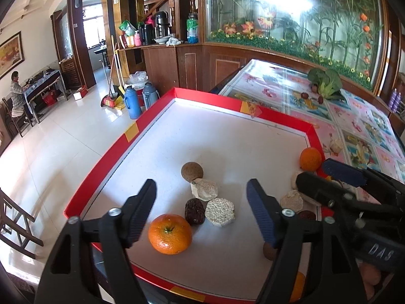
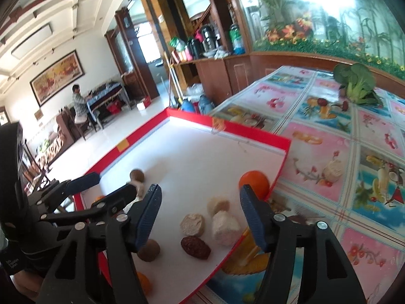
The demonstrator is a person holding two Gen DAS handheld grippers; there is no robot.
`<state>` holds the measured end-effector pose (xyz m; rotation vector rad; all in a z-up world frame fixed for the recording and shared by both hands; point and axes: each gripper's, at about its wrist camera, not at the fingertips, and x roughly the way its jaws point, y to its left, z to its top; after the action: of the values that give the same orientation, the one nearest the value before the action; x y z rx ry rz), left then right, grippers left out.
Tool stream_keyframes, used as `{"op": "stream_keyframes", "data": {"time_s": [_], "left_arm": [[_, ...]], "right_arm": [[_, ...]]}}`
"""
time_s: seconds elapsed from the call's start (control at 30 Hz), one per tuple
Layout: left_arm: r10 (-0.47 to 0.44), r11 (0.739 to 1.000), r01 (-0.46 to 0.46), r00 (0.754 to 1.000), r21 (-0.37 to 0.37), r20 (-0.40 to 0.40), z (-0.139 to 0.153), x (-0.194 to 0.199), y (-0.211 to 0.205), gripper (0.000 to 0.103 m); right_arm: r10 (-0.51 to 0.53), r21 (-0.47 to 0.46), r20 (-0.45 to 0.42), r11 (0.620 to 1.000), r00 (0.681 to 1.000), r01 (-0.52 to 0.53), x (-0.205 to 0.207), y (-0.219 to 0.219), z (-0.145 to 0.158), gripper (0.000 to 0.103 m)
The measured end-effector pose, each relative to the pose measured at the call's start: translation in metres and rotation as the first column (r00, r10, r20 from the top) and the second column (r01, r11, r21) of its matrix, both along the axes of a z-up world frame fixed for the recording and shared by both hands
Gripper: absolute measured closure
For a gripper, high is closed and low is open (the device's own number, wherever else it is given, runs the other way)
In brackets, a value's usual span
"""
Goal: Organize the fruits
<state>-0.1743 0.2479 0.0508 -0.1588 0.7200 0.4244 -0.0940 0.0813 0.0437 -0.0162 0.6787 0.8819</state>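
A white tray with a red rim (image 1: 131, 133) holds the fruit. In the left wrist view an orange (image 1: 169, 233), a dark date (image 1: 194, 211), two pale rough chunks (image 1: 219, 212) and a brown round fruit (image 1: 191, 171) lie ahead of my left gripper (image 1: 201, 215), which is open and touches none of them. A second orange (image 2: 254, 183) rests against the tray's right rim. My right gripper (image 2: 201, 216) is open over the tray's right side. Ahead of it lie pale chunks (image 2: 192, 224), a date (image 2: 195, 247) and a brown ball (image 2: 148, 250).
The tray sits on a table with a flowered cloth (image 2: 329, 131). A leafy green vegetable (image 2: 357, 83) and small dark fruits lie far back on it, a pale chunk (image 2: 332, 168) nearer. Thermos flasks (image 1: 133, 101) stand on the floor; a person (image 1: 16, 88) sits far left.
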Motion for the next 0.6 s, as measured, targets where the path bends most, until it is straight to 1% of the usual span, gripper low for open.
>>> {"op": "stream_keyframes", "data": {"time_s": [0.07,0.13,0.2,0.23,0.4,0.5,0.6], "left_arm": [[0.007,1.000,-0.007,1.000,0.012,0.019,0.004,-0.004,-0.001,0.020],[0.008,1.000,-0.009,0.999,0.022,0.031,0.007,-0.005,-0.003,0.015],[0.013,1.000,-0.014,0.999,0.025,0.050,0.012,-0.010,-0.004,0.012],[0.014,1.000,-0.015,0.998,0.027,0.058,0.014,-0.011,-0.005,0.009],[0.024,0.997,-0.031,0.995,0.074,0.096,0.025,-0.021,-0.012,0.001],[0.038,0.993,-0.050,0.993,0.103,0.115,0.033,-0.029,-0.015,0.000],[0.055,0.989,-0.078,0.982,0.123,0.182,0.043,-0.045,-0.019,0.000]], "right_arm": [[-0.030,0.028,0.020,0.999,0.999,0.029,0.000,-0.006,0.004,0.032],[-0.054,0.050,0.035,0.997,0.998,0.053,0.000,-0.011,0.008,0.031],[-0.086,0.074,0.060,0.994,0.994,0.081,0.000,-0.017,0.013,0.029],[-0.098,0.082,0.070,0.992,0.993,0.092,-0.002,-0.020,0.015,0.024],[-0.150,0.112,0.122,0.984,0.981,0.136,-0.005,-0.031,0.021,0.024],[-0.175,0.129,0.152,0.979,0.973,0.156,-0.010,-0.036,0.024,0.023],[-0.217,0.158,0.214,0.970,0.952,0.185,-0.018,-0.046,0.032,0.020]]}}
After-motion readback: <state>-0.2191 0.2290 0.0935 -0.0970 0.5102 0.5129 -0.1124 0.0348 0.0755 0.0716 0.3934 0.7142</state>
